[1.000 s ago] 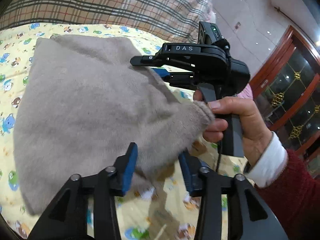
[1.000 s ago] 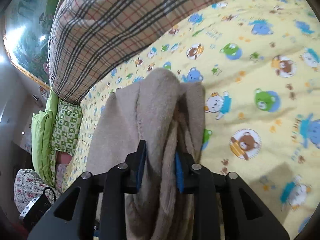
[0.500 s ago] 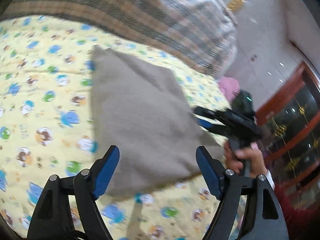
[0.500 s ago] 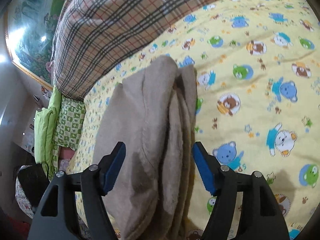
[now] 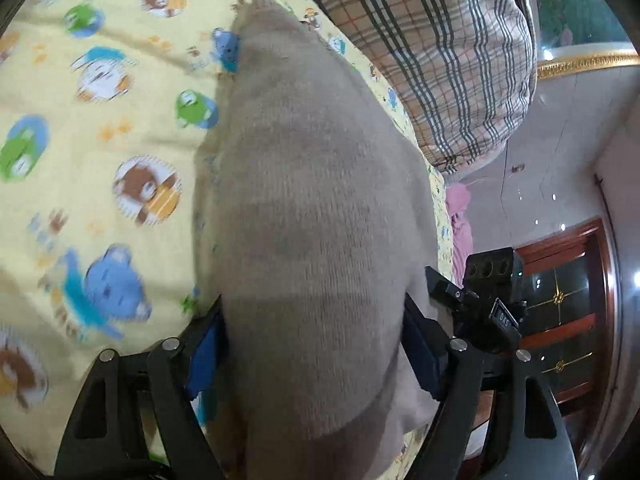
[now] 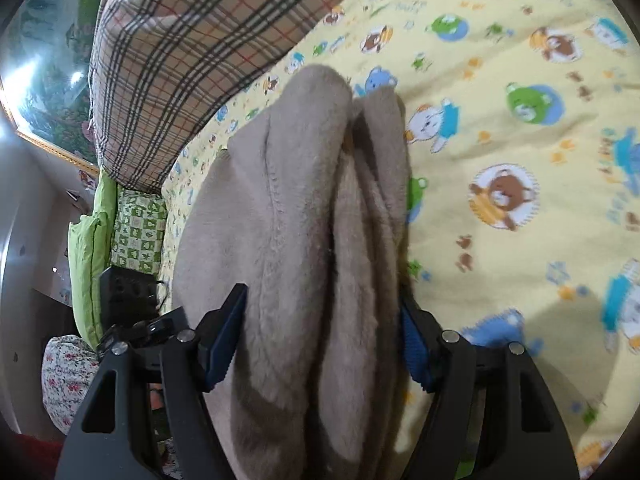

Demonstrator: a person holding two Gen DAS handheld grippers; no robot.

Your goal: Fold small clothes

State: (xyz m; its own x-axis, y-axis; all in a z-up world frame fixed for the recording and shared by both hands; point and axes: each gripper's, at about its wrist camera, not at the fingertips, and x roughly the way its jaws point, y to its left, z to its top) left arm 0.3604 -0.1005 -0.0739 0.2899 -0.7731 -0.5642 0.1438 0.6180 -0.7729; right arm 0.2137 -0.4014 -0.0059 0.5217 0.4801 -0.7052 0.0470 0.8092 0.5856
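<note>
Yellow bedding printed with cartoon bears, the bedsheet [image 5: 120, 128], fills most of both views, and a plaid quilt [image 6: 180, 48] is bunched along its far side; everything else is placed against that quilt.

Furthest left in the right wrist view, below the quilt's end, sit a green cushion [image 6: 90, 248] and the left gripper [image 5: 312, 344], only its dark body showing there. In its own view its blue pads stand wide, one on either side of the beige sweater [image 5: 320, 200]. Its jaws are closing at this moment with the knit between them, though I cannot tell whether the pads press the cloth yet.

The sweater lies on the sheet just on the near side of the quilt, already gathered into a long narrow bundle with several layered folds running away toward the quilt.

To the right, the right gripper [image 6: 320, 344] straddles the bundle's near end, spread wide, with the layers lying loosely between its pads rather than pinched.

By the look of it the sweater is soft, light and fuzzy, with no stiffness; layers will probably slide apart if only the top one is caught. A sound hold would take all layers together at the near end's corners, pinching well in from the edge.
</note>
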